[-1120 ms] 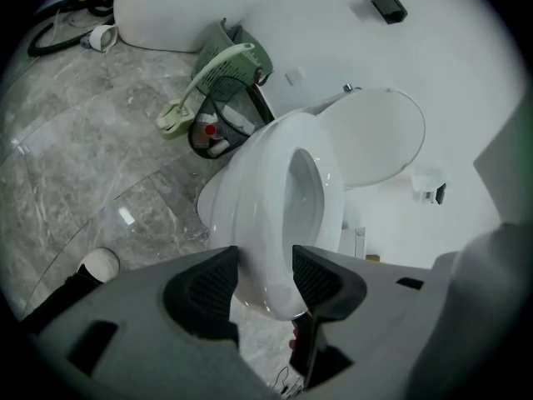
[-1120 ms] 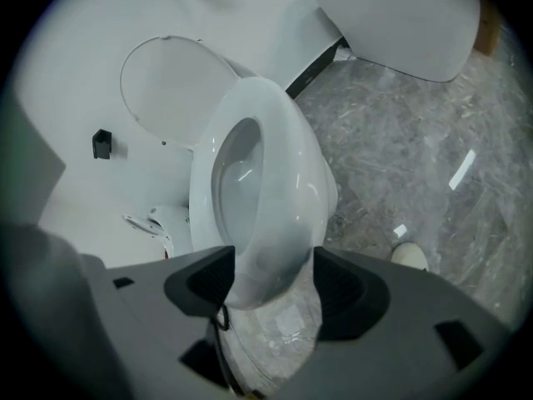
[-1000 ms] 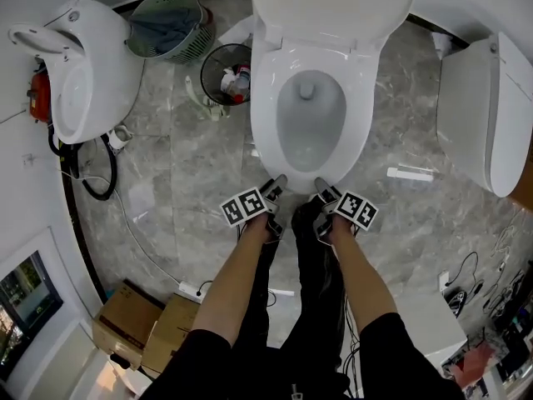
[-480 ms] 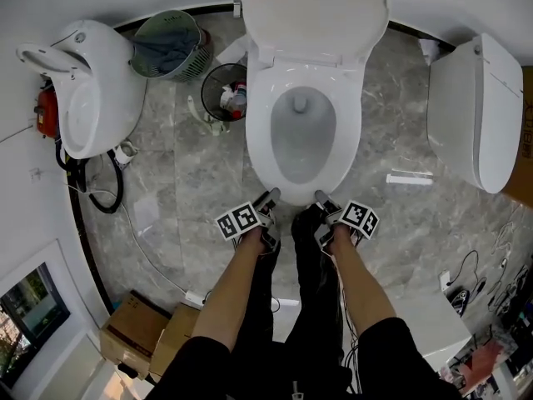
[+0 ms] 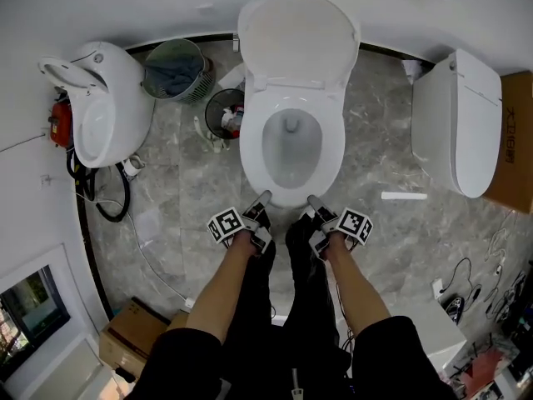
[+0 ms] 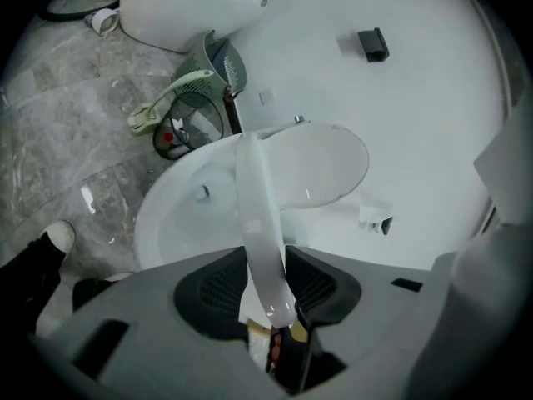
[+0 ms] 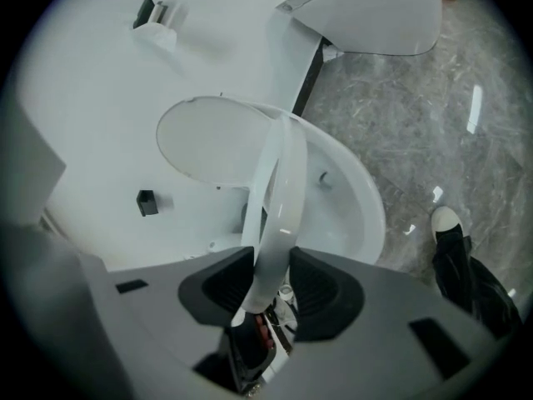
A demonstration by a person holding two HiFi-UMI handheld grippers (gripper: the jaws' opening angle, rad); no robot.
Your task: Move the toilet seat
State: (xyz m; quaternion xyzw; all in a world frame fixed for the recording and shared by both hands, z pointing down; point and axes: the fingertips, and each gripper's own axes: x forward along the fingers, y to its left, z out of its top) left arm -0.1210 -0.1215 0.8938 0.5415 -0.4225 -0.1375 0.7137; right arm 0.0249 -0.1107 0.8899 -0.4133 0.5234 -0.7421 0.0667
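Observation:
The white toilet (image 5: 291,182) stands ahead of me with its lid (image 5: 298,36) raised against the wall. The toilet seat (image 5: 254,152) rings the bowl. My left gripper (image 5: 260,200) and right gripper (image 5: 314,203) are both at the seat's front rim, a hand's width apart. In the left gripper view the seat (image 6: 256,215) runs edge-on between the left gripper's (image 6: 268,286) black pads, with the bowl showing beside it. In the right gripper view the seat (image 7: 281,198) likewise sits between the right gripper's (image 7: 271,286) pads. Both sets of jaws are closing and press on the rim.
A black mesh bin (image 5: 225,111) and a green basket (image 5: 175,69) stand left of the toilet, beyond them a white fixture (image 5: 104,107) with cables (image 5: 108,198). A second white toilet (image 5: 456,123) stands at the right. Cardboard boxes (image 5: 137,340) lie behind my left leg.
The head view has drawn back, so the toilet looks smaller and lower in the picture. Both grippers have stayed at the seat's front rim.

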